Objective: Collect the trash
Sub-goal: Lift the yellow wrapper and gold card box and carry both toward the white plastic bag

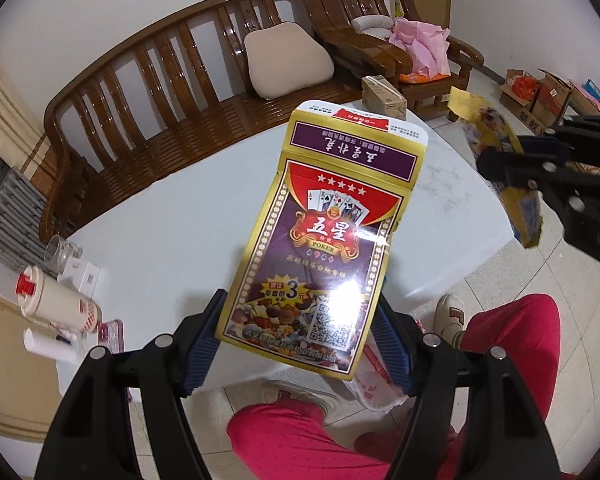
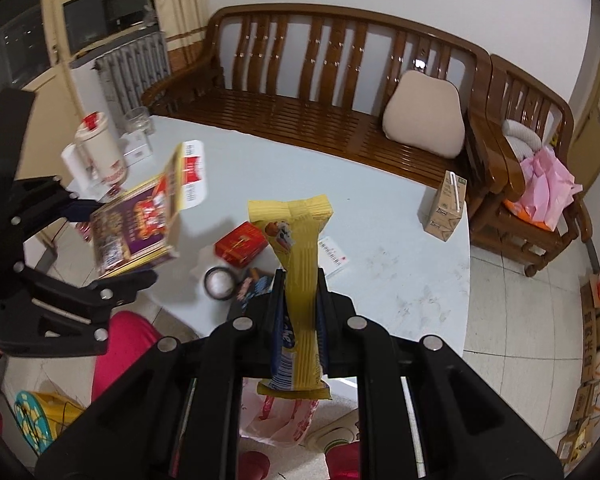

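A flattened purple-and-gold poker card box (image 1: 328,232) is held up over the white table (image 1: 160,240), and my left gripper (image 1: 300,320) is shut on its lower end, one pad on each side edge. In the right wrist view the same card box (image 2: 140,220) hangs in the left gripper (image 2: 116,240) at the left. My right gripper (image 2: 300,280) is shut on a crumpled yellow snack wrapper (image 2: 300,240) that stands up between its fingers. From the left wrist camera, the right gripper (image 1: 512,168) and its yellow wrapper (image 1: 528,220) are at the right edge.
On the table (image 2: 380,240) lie a red box (image 2: 242,246), a tape roll (image 2: 219,283), a blue wrapper (image 2: 256,286), a paper slip (image 2: 334,256) and a drink carton (image 2: 446,208). A flask (image 2: 100,148) and glass (image 2: 140,120) stand far left. A plastic bag (image 2: 280,420) sits below by red-trousered legs (image 1: 300,440).
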Action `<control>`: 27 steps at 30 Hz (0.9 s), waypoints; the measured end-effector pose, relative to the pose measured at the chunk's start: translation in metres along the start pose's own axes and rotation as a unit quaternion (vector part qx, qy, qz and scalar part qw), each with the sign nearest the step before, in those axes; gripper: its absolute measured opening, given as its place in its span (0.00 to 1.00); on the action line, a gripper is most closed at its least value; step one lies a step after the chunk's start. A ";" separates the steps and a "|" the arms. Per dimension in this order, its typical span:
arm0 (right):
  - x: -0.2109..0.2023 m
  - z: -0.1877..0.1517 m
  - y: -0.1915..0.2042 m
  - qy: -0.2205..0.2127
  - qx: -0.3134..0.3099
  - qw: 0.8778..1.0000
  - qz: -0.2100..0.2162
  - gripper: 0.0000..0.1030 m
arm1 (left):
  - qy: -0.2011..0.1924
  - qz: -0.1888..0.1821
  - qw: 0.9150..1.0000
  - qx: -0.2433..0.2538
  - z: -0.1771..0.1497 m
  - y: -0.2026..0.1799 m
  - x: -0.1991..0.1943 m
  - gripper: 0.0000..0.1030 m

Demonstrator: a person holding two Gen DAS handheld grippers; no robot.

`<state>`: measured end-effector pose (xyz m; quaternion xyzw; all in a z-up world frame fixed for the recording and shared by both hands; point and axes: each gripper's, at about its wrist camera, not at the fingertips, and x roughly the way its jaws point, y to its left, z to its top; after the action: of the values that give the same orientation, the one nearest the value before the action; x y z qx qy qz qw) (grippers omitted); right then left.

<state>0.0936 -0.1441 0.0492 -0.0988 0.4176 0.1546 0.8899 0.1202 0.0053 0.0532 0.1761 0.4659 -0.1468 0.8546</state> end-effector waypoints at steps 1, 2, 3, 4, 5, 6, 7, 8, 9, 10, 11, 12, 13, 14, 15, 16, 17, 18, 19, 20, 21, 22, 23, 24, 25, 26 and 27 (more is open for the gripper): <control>-0.003 -0.004 0.003 -0.001 -0.002 1.000 0.001 0.14 | -0.001 -0.001 1.000 0.002 -0.007 -0.002 -0.003 0.66; -0.008 -0.011 0.009 -0.003 -0.006 1.000 0.003 0.14 | -0.002 -0.001 1.000 0.002 -0.011 -0.003 -0.005 0.66; -0.010 -0.014 0.012 -0.004 -0.009 1.000 0.004 0.14 | -0.003 -0.003 1.000 0.000 -0.016 -0.005 -0.006 0.66; -0.014 -0.019 0.016 -0.005 -0.011 1.000 0.006 0.14 | -0.003 -0.004 1.000 -0.001 -0.021 -0.007 -0.008 0.66; -0.017 -0.026 0.020 -0.006 -0.014 1.000 0.009 0.14 | -0.005 -0.004 1.000 -0.001 -0.027 -0.010 -0.009 0.66; -0.018 -0.029 0.023 -0.006 -0.015 1.000 0.011 0.14 | -0.006 -0.003 1.000 -0.001 -0.032 -0.012 -0.010 0.66; -0.019 -0.034 0.025 -0.007 -0.015 1.000 0.013 0.14 | -0.007 -0.002 1.000 -0.002 -0.036 -0.014 -0.011 0.66; -0.020 -0.041 0.029 -0.006 -0.016 1.000 0.017 0.14 | -0.008 -0.003 1.000 -0.003 -0.041 -0.015 -0.011 0.66; -0.020 -0.046 0.031 -0.005 -0.017 1.000 0.020 0.14 | -0.008 -0.006 1.000 -0.004 -0.047 -0.016 -0.010 0.66; -0.021 -0.051 0.033 -0.005 -0.017 1.000 0.021 0.14 | -0.009 -0.005 1.000 -0.006 -0.051 -0.018 -0.010 0.66; -0.021 -0.058 0.036 -0.005 -0.020 1.000 0.021 0.14 | -0.010 -0.002 1.000 -0.007 -0.058 -0.021 -0.009 0.66; -0.020 -0.062 0.038 -0.005 -0.023 1.000 0.020 0.14 | -0.011 -0.002 1.000 -0.006 -0.062 -0.023 -0.008 0.66; -0.020 -0.067 0.040 -0.005 -0.024 1.000 0.018 0.14 | -0.012 -0.002 1.000 -0.006 -0.067 -0.024 -0.008 0.66; -0.020 -0.071 0.042 -0.005 -0.026 1.000 0.017 0.14 | -0.012 -0.004 1.000 -0.007 -0.071 -0.026 -0.007 0.66; -0.019 -0.078 0.043 -0.007 -0.023 1.000 0.019 0.14 | -0.009 -0.012 1.000 -0.008 -0.077 -0.028 -0.005 0.66; -0.019 -0.081 0.043 -0.008 -0.019 1.000 0.022 0.14 | -0.007 -0.021 1.000 -0.009 -0.081 -0.029 -0.003 0.66; -0.018 -0.085 0.043 -0.008 -0.014 1.000 0.026 0.14 | -0.006 -0.029 0.999 -0.012 -0.086 -0.031 -0.001 0.66; -0.016 -0.090 0.044 -0.005 -0.012 0.999 0.030 0.14 | -0.008 -0.031 0.999 -0.012 -0.090 -0.033 0.000 0.66; -0.015 -0.094 0.044 -0.004 -0.011 0.999 0.030 0.14 | -0.009 -0.031 0.999 -0.012 -0.092 -0.035 0.001 0.66; -0.014 -0.098 0.046 -0.004 -0.010 1.000 0.028 0.14 | -0.010 -0.032 0.999 -0.012 -0.095 -0.037 0.003 0.66; -0.012 -0.104 0.047 -0.002 -0.011 1.000 0.023 0.14 | -0.011 -0.035 0.999 -0.015 -0.098 -0.039 0.005 0.66; -0.012 -0.106 0.049 -0.002 -0.011 1.000 0.021 0.14 | -0.011 -0.038 0.999 -0.015 -0.101 -0.041 0.007 0.66; -0.010 -0.110 0.050 -0.001 -0.012 1.000 0.018 0.14 | -0.012 -0.040 0.999 -0.014 -0.104 -0.043 0.008 0.66; -0.008 -0.113 0.050 0.000 -0.012 1.000 0.017 0.14 | -0.012 -0.040 0.999 -0.013 -0.106 -0.046 0.010 0.66; -0.006 -0.115 0.051 0.001 -0.011 1.000 0.017 0.14 | -0.012 -0.040 0.999 -0.012 -0.109 -0.048 0.011 0.66; -0.005 -0.118 0.051 0.003 -0.009 1.000 0.017 0.14 | -0.011 -0.041 0.999 -0.011 -0.112 -0.050 0.013 0.66; -0.003 -0.123 0.052 0.005 -0.009 1.000 0.015 0.14 | -0.010 -0.043 0.999 -0.010 -0.114 -0.053 0.015 0.66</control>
<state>-0.0150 -0.1335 -0.0289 -0.1011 0.4220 0.1712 0.8845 0.0214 0.0068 -0.0258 0.1459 0.4660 -0.1810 0.8537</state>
